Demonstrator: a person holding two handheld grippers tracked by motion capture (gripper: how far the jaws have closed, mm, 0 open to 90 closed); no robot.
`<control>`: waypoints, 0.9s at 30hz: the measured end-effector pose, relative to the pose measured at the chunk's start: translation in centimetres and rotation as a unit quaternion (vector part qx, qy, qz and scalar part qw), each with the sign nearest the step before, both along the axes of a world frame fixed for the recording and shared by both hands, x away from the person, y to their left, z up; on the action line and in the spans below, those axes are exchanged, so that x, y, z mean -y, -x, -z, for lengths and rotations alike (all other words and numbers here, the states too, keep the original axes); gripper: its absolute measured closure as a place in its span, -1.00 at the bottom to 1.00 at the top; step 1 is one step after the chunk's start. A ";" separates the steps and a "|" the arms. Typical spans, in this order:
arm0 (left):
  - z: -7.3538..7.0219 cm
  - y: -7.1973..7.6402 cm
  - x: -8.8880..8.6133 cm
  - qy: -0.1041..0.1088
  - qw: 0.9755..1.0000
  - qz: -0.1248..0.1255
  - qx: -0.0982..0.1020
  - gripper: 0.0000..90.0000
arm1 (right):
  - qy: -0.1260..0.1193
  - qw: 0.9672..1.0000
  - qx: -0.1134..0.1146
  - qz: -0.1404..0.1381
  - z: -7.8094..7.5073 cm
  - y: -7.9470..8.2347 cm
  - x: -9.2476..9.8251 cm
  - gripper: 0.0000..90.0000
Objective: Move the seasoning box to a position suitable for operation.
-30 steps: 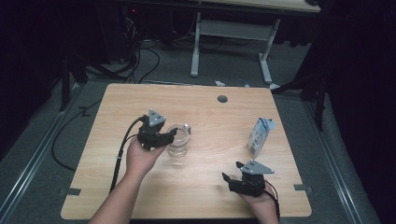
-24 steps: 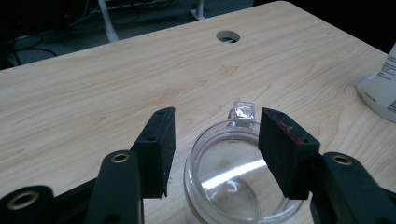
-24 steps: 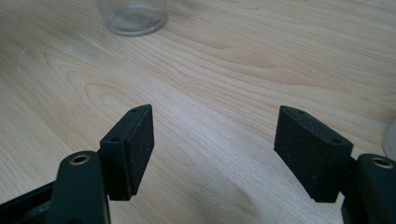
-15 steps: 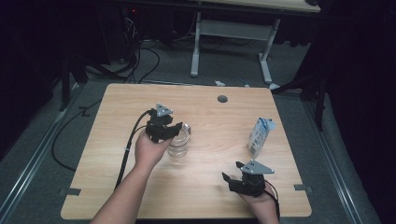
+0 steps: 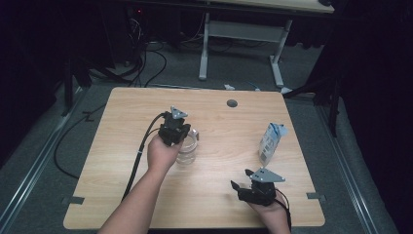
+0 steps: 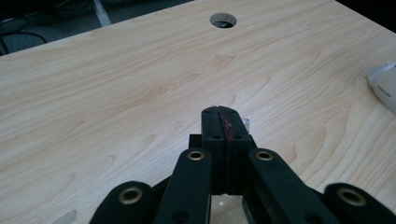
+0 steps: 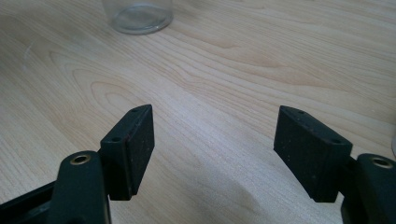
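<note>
A clear drinking glass (image 5: 187, 155) stands upright left of the table's middle. My left gripper (image 5: 181, 138) sits on top of it at the near-left rim. Its jaws have just been closing and now meet (image 6: 223, 112) on the rim, with a sliver of clear glass beside the tips and the glass (image 6: 225, 206) below. A small white and blue carton (image 5: 271, 142) stands on the right, and its edge (image 6: 385, 87) shows in the left gripper view. My right gripper (image 5: 241, 179) rests near the front edge, open (image 7: 215, 144), with bare wood between its pads and the glass (image 7: 137, 14) far ahead.
The wooden table (image 5: 122, 146) has a round cable hole (image 5: 232, 103) at the back middle. A black cable (image 5: 139, 156) trails from the left gripper along the forearm. Cables and a white desk frame (image 5: 243, 44) lie on the floor behind the table.
The left hand has slid right and forward over the glass, and its gripper now sits on the rim. The right gripper and the carton have not moved.
</note>
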State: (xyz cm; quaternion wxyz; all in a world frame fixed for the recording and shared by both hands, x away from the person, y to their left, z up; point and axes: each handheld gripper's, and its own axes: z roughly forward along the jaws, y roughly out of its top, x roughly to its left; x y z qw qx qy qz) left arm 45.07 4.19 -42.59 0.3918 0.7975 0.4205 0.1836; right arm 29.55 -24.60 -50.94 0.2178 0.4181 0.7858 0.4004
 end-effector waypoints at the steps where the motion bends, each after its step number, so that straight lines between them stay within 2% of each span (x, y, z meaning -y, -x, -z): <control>1: 0.1 -0.1 0.1 -0.001 1.000 -0.001 -0.003 1.00 | 0.000 1.000 0.000 -0.001 0.0 0.0 0.0 -0.35; 3: 0.3 -0.2 0.3 -0.007 1.000 -0.003 -0.002 1.00 | 0.001 1.000 -0.001 0.000 0.0 0.0 -0.1 -0.35; 8: 0.5 -0.5 0.6 -0.007 1.000 -0.011 -0.002 1.00 | 0.003 1.000 -0.002 -0.002 0.0 0.0 -0.2 -0.35; 11: 0.6 -0.5 0.9 -0.030 0.999 -0.003 0.013 1.00 | 0.004 1.000 -0.001 -0.003 0.0 0.1 -0.3 -0.35; 17: 0.7 -0.6 0.9 -0.022 1.000 -0.002 0.007 1.00 | 0.006 1.000 -0.001 -0.005 0.0 0.1 -0.3 -0.34; 19: 0.8 -0.6 1.0 -0.028 1.000 -0.004 0.011 1.00 | 0.008 1.000 -0.001 -0.004 0.0 0.1 -0.4 -0.34; 27: 0.7 -0.3 1.1 -0.031 0.999 0.000 0.004 1.00 | 0.010 1.000 -0.004 -0.005 0.1 0.1 -0.5 -0.34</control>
